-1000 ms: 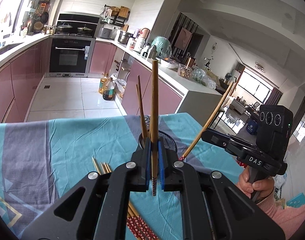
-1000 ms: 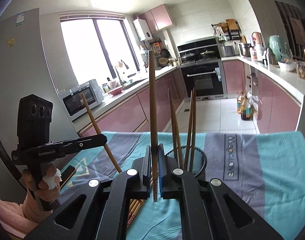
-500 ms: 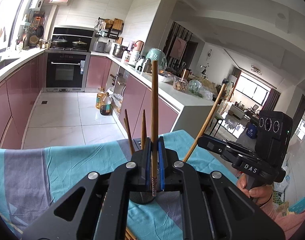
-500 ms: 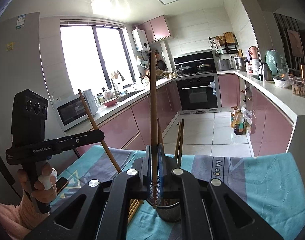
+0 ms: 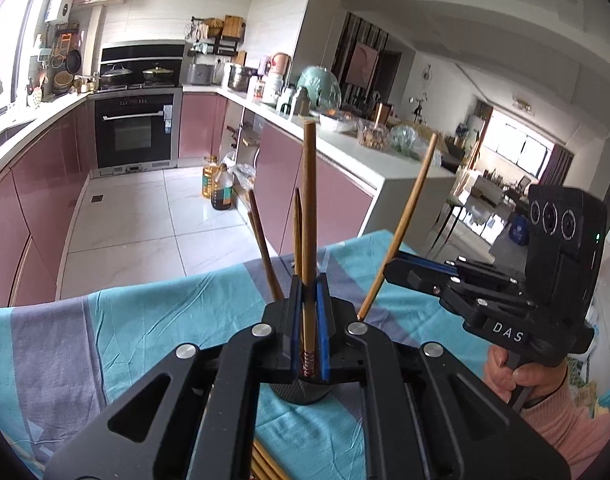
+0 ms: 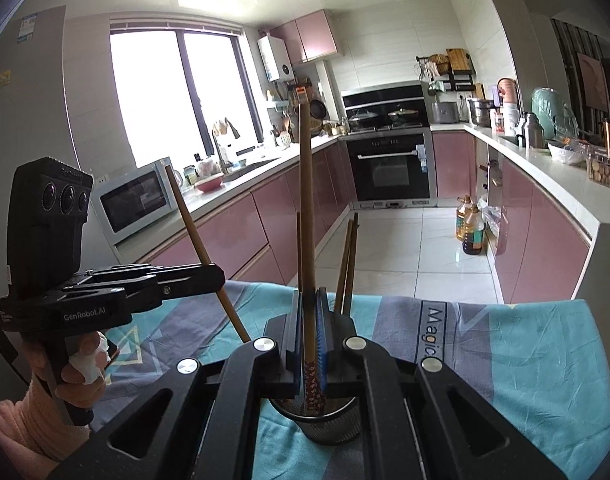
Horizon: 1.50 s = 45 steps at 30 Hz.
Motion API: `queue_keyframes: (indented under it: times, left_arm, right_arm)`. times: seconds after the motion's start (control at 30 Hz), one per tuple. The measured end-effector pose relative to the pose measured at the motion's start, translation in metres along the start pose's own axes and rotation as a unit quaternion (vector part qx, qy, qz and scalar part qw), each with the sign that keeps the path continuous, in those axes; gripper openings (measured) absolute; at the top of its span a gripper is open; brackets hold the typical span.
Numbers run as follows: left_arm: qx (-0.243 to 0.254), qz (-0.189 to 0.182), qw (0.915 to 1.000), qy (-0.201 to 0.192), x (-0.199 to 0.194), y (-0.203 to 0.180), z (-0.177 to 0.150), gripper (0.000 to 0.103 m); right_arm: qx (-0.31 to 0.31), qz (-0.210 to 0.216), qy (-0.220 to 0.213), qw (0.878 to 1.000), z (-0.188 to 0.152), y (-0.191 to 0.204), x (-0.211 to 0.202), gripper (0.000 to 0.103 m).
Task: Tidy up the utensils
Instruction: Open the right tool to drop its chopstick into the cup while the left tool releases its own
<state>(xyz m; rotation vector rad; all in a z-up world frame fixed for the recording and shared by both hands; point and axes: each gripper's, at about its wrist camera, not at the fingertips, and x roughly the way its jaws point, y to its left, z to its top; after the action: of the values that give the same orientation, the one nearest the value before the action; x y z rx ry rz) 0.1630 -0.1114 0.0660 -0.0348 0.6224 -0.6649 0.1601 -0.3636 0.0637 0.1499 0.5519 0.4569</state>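
My left gripper [image 5: 309,320] is shut on one upright wooden chopstick [image 5: 309,220], whose patterned end hangs over the black mesh holder [image 5: 305,394]. Two chopsticks [image 5: 261,240] stand tilted in that holder. My right gripper [image 6: 309,320] is shut on another upright chopstick [image 6: 307,208], with its red patterned end just inside the holder's [image 6: 337,426] rim. From the left wrist view, the right gripper [image 5: 397,274] comes in from the right with its chopstick [image 5: 405,224] slanted. Seen from the right wrist, the left gripper [image 6: 215,278] is at the left.
A teal and grey cloth [image 5: 145,320] covers the table. A few loose chopsticks [image 5: 265,466] lie on it under my left gripper. A person's hands in pink sleeves [image 5: 553,412] hold both tools. Beyond the table's far edge lies a kitchen floor with oil bottles [image 6: 471,230].
Both grippers have moved forward over the holder with their chopsticks, so it now sits right beneath the jaws. The loose chopsticks on the cloth have slid nearly out of the left view.
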Motion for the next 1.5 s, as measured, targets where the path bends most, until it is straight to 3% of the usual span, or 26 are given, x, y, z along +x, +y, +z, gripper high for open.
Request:
queue_keyframes:
  times: [0.47,0.7,1.2,1.33,1.5]
  left_arm:
    - [0.023,0.025,0.9956,0.088,0.046,0.002,-0.006,0.007]
    - [0.015,0.029,0.9942,0.103,0.066,0.008,0.0,0.008]
    - [-0.018,0.04,0.996,0.078,0.061,0.021,-0.005,0.019]
    - [-0.022,0.048,0.9971,0.054,0.043,0.022,-0.016,0.022]
    - [-0.016,0.06,0.9979,0.017,0.011,0.024,-0.029,0.034]
  right_arm:
    - [-0.001,-0.013,0.079,0.997,-0.013,-0.004,0.04,0.005]
    - [0.014,-0.017,0.093,0.995,-0.013,-0.011,0.055,0.005]
    - [0.033,-0.022,0.09,0.995,-0.019,-0.012,0.055,0.008]
    - [0.032,-0.014,0.084,0.996,-0.022,-0.007,0.05,0.01]
    - [0.023,0.001,0.067,0.997,-0.025,0.005,0.033,0.021]
